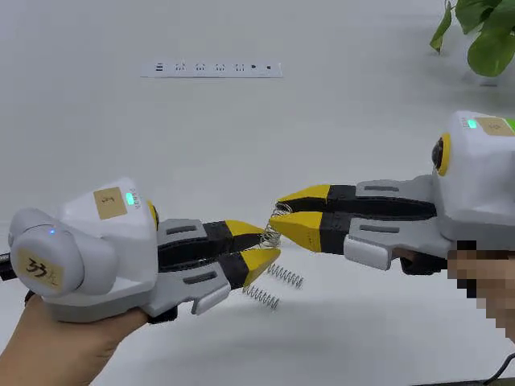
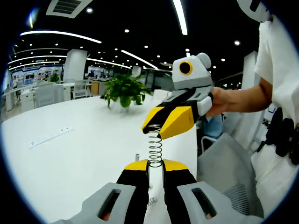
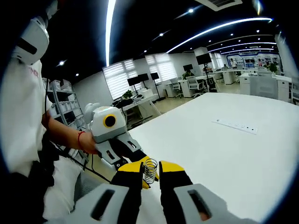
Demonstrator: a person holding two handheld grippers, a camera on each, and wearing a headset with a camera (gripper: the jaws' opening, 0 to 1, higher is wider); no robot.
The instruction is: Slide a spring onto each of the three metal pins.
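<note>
A: Three springs in all. Where are they?

B: One coiled steel-wire spring [image 1: 272, 227] hangs mid-frame in the head view, spanning the gap between the two tools. The two loose wire springs [image 1: 284, 276] lie on the white tabletop [image 1: 241, 145] just below it, side by side, near each other but apart.

A: And the grippers?

B: The left gripper [image 1: 271, 242], grey with black jaws and yellow tips, comes in from the lower left, carried in a bare hand [image 1: 64, 342]. Its jaws stand narrow, pinched on the lower end of the coil. In the left gripper view the coil rises straight up from between those yellow tips at lower centre. Whether anything runs inside it I cannot tell.

A: The other one?

B: The right gripper [image 1: 275, 211], of the same make, reaches in from the right edge. Its jaws are close-set and grip the coil's upper end. In the right gripper view the coil shows end-on, a ring between the yellow tips at lower centre.

A: Anything else on the table?

B: A long white power strip [image 1: 211, 69] lies flat at upper centre, well apart from the work. A green leafy plant [image 1: 479, 32] fills the upper right corner.
</note>
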